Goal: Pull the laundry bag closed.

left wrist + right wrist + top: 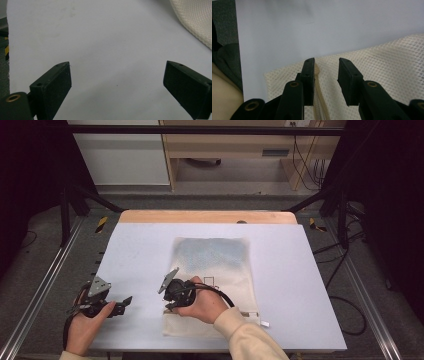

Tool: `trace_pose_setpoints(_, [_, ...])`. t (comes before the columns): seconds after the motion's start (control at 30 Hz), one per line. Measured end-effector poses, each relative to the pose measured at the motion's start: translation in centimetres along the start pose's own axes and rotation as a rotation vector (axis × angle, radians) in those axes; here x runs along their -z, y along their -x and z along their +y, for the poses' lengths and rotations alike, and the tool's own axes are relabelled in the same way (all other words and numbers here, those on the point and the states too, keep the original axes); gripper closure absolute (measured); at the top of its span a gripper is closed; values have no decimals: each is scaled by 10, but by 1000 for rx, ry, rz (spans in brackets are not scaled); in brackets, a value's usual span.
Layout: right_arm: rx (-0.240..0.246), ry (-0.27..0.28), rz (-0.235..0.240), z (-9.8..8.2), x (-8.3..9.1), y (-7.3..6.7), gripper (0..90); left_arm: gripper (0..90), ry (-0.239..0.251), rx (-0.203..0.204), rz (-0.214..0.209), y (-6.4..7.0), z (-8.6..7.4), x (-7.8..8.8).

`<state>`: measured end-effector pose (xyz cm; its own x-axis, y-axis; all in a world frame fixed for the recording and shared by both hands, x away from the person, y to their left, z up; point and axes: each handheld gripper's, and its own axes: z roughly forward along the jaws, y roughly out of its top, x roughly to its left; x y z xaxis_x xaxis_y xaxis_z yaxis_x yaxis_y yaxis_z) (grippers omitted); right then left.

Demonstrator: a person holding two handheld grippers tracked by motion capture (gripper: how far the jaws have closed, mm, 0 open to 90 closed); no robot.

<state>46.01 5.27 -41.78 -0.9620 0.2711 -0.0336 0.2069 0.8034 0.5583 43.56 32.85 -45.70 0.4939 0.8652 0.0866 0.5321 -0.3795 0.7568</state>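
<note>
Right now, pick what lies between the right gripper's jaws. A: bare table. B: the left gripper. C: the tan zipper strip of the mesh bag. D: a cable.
C: in the right gripper view the right gripper has its jaws partly open over the mesh bag, astride the tan zipper strip.

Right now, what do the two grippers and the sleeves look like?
Both grippers, left and right, are black, each with a grey three-cornered plate on top and two flat rectangular black jaws with small screw holes and brass-coloured pivot rings. A black cable trails from the right one. The right arm wears a cream sleeve.
</note>
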Motion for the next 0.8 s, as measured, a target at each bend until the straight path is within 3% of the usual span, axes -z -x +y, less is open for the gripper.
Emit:
trace_pose_setpoints(0.43, [0, -40, 31, -1, -22, -5, 664, 79, 0, -3, -6, 1, 0, 0])
trace_pose_setpoints(0.8, [-10, -40, 57, -3, -32, -6, 812, 79, -1, 7, -20, 1, 1, 0])
